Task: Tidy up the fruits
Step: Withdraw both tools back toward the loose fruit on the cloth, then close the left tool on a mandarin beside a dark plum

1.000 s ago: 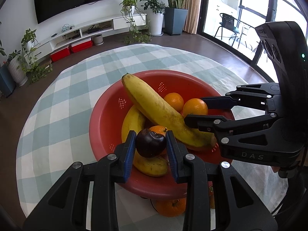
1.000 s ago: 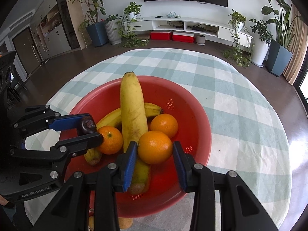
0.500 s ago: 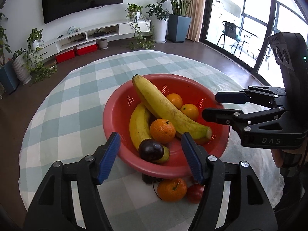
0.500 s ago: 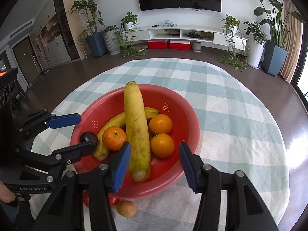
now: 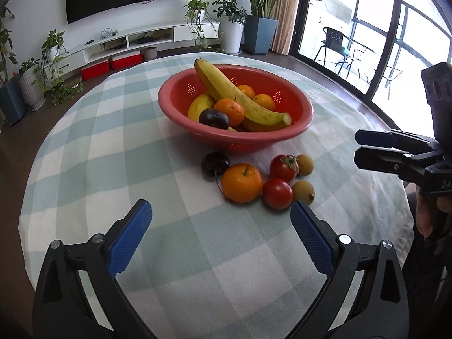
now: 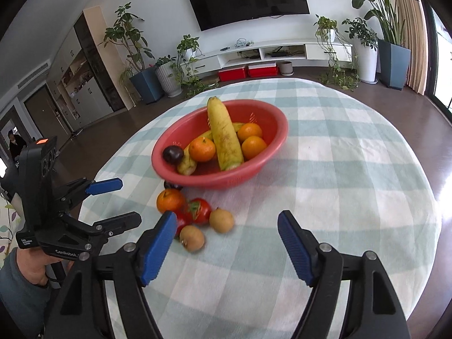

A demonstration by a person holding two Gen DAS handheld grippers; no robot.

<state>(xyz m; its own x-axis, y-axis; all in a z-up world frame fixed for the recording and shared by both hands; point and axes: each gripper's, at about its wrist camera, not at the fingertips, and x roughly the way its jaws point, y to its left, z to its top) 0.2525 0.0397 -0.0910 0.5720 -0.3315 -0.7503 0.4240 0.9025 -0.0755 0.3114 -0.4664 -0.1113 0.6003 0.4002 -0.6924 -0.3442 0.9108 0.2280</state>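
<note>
On the left, the left gripper (image 5: 221, 220) hangs above the checked cloth of the bench (image 5: 84, 169) with its blue fingers (image 5: 128, 240) spread wide and nothing between them. Ahead of it stands the red bowl (image 5: 197, 132), well clear of the gripper. Inside the bowl a dark plum (image 5: 213, 118) sits at the near rim, touching a mandarin (image 5: 229, 110); a long banana (image 5: 240, 96) lies across the top, with a second banana (image 5: 199, 106) tucked under it and two oranges (image 5: 264, 101) behind.

Just in front of the bowl a small cluster lies on the cloth. A second dark plum (image 5: 214, 163) is closest to the bowl's base, with a large orange (image 5: 242, 182) touching it on the right. Next come two tomatoes (image 5: 278, 193), one behind the other, and on their right two small brown fruits (image 5: 303, 189), possibly longans; the view is too soft to be sure.

Farther right, the right gripper (image 6: 226, 243) also stands wide open and holds nothing, poised over the cloth near the cluster. From its own camera its left finger (image 6: 158, 245) overlaps one tomato, though whether it touches the fruit cannot be told. In the left wrist view its two fingers appear stacked and close together at the right edge, seen side-on.
</note>
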